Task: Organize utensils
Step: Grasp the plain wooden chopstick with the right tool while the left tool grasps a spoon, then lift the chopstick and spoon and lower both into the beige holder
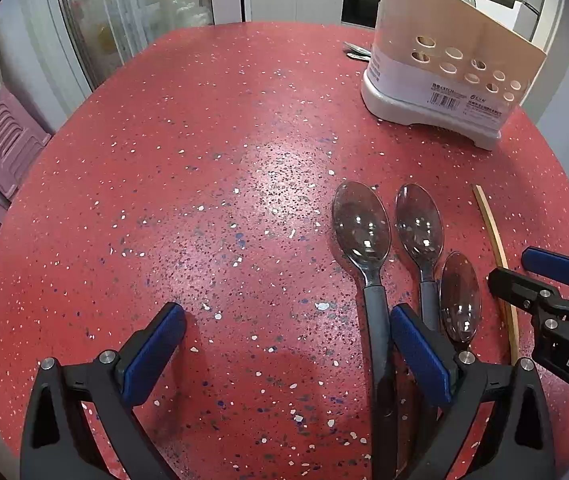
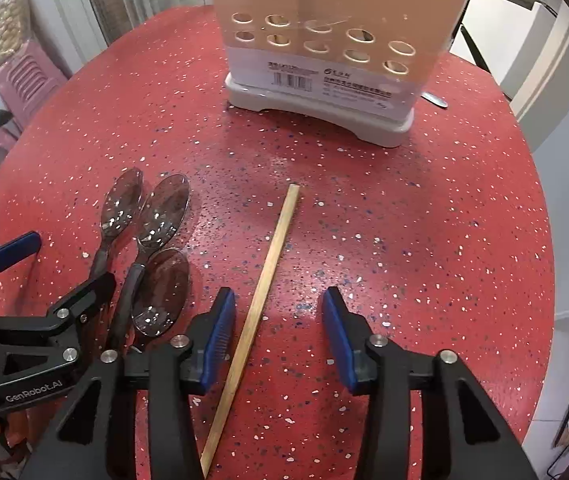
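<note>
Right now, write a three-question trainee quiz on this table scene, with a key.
1. How many spoons lie on the red table?
2. True or false: the chopstick lies between the right gripper pads, not yet pinched.
3. The utensil holder stands: A) at the table's far side, B) beside the left gripper, C) on the floor.

Key: 1) three; 2) true; 3) A

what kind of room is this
Probably a home kitchen or dining area: a red speckled table with spoons and a utensil holder, plus what looks like a built-in oven behind.
</note>
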`<action>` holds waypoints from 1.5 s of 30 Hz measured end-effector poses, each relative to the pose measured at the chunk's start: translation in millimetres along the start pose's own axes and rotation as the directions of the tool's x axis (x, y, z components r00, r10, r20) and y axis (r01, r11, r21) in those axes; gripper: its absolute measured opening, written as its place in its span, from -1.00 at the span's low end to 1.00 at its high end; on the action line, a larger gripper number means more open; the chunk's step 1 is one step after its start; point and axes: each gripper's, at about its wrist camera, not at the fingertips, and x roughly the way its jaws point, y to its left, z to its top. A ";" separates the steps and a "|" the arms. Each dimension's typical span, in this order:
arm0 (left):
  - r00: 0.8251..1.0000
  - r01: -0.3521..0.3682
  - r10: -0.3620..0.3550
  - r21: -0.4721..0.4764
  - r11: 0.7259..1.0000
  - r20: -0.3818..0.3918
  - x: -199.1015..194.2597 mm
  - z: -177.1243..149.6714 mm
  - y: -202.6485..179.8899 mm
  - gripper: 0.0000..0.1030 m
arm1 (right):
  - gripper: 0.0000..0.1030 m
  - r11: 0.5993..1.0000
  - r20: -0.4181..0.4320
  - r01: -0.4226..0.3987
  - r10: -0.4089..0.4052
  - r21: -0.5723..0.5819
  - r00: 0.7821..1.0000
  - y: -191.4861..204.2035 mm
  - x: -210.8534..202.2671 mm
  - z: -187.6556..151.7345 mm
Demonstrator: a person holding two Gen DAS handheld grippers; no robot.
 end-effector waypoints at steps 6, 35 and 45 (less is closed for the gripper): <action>0.999 0.035 -0.034 0.067 0.997 -0.019 -2.2 12.5 -14.7 0.99 | -0.23 1.000 -0.010 -0.007 0.007 -0.018 1.000 1.7 -1.5 0.3; 0.981 0.148 -0.154 0.053 0.987 0.116 -61.1 0.2 -20.9 -0.29 | -0.88 0.944 0.208 -0.331 0.320 0.018 0.924 -54.2 -47.2 -31.4; 0.957 0.179 -0.188 0.059 0.982 0.222 -104.7 15.7 -17.7 -0.29 | -0.88 0.932 0.337 -0.363 0.336 0.018 0.880 -67.2 -94.9 -23.4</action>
